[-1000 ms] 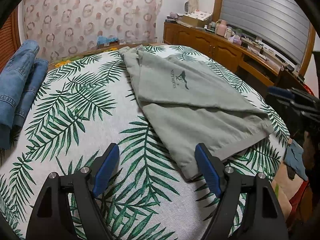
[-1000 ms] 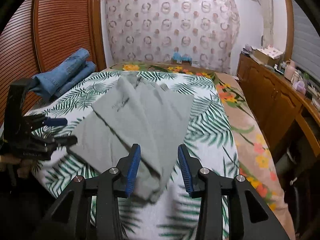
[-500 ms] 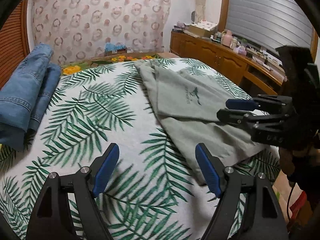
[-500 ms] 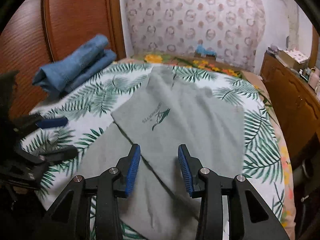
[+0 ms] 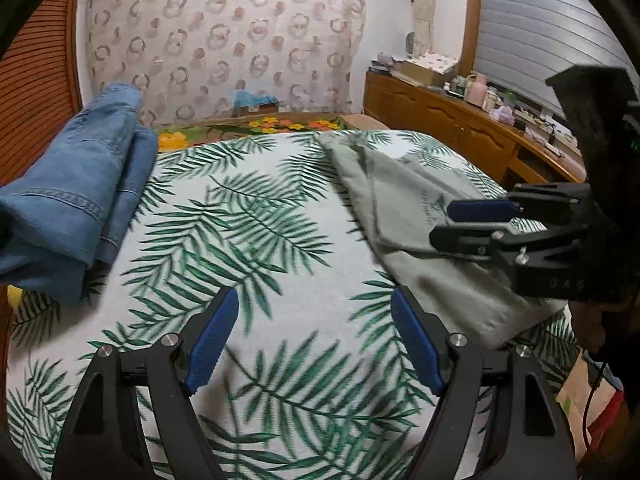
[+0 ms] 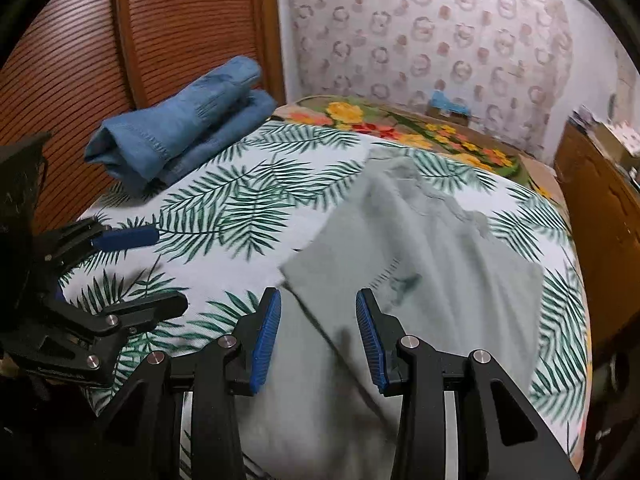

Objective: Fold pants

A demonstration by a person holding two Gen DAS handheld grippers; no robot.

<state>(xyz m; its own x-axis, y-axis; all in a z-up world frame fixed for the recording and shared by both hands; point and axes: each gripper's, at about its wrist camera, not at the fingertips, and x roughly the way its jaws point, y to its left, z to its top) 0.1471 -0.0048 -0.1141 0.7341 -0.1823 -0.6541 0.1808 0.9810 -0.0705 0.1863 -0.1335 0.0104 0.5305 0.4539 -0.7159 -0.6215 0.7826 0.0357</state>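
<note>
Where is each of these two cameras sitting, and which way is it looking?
Left wrist view: sits on the left gripper, looking down its blue fingers across the bed; the right gripper pokes in from the right.
Right wrist view: sits on the right gripper, looking down over the grey pants; the left gripper shows at left.
Both show the bed, grey pants and folded jeans.

A bed (image 5: 280,248) under a palm-leaf sheet carries grey-green pants (image 6: 420,280) lying flat. Folded jeans (image 6: 180,136) rest on the sheet too, well apart from the pants, by the wooden shutter.
</note>
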